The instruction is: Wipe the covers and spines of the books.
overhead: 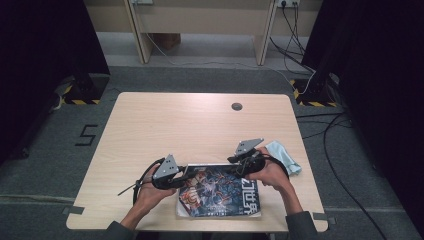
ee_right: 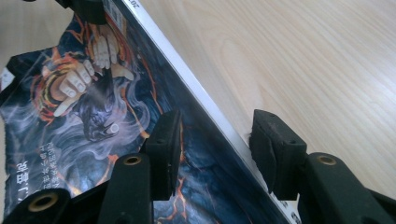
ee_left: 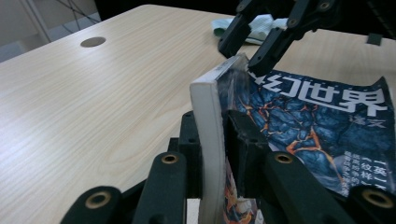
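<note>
Even overhead light, dim dark edges; close fingers [ee_left: 243,135] soft, no glare.

One magazine [overhead: 220,192], one pale cloth [overhead: 285,156], two claws, left [overhead: 182,176] and right [overhead: 235,165], one table [overhead: 175,120].

The magazine [overhead: 220,192]'s small cover print is perhaps too blurred to read, its lower edge cropped.
</note>
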